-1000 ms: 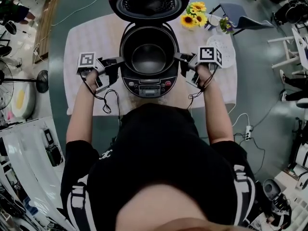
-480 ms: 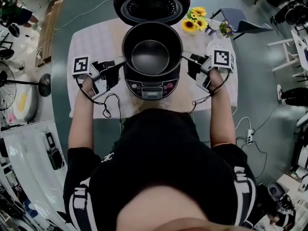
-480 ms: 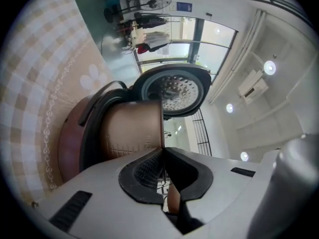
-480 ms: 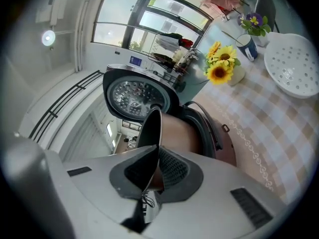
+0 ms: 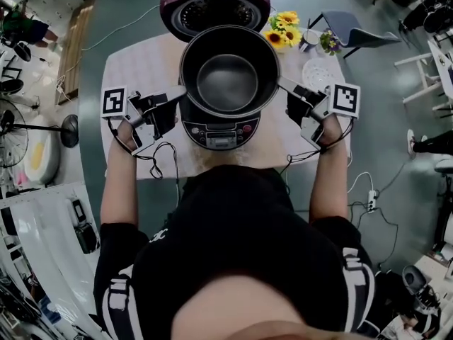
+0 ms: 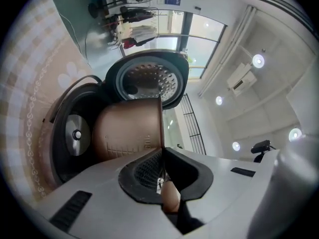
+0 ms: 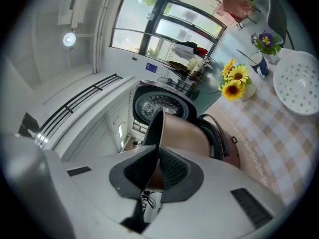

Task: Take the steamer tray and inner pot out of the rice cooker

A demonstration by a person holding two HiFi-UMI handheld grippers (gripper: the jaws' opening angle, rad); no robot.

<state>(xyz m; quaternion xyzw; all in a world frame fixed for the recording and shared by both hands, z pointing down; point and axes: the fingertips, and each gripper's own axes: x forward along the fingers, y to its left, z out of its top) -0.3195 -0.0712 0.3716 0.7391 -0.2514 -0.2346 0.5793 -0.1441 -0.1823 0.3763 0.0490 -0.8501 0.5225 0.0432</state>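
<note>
Lifted since a second ago, the inner pot (image 5: 228, 69) now hangs above the rice cooker (image 5: 216, 129), its rim pinched on opposite sides by the left gripper (image 5: 180, 91) and right gripper (image 5: 282, 84). If either hand rises unevenly, the thin rim could slide from the pads and drop.

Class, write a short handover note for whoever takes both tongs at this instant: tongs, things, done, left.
Left tongs: shut on the rim of the inner pot, left side.
Right tongs: shut on its opposite rim.
Inner pot: held over the open rice cooker, not set down.
Done: steamer tray out, on the table at right.
Left: carry the pot clear and set it on the table.
</note>
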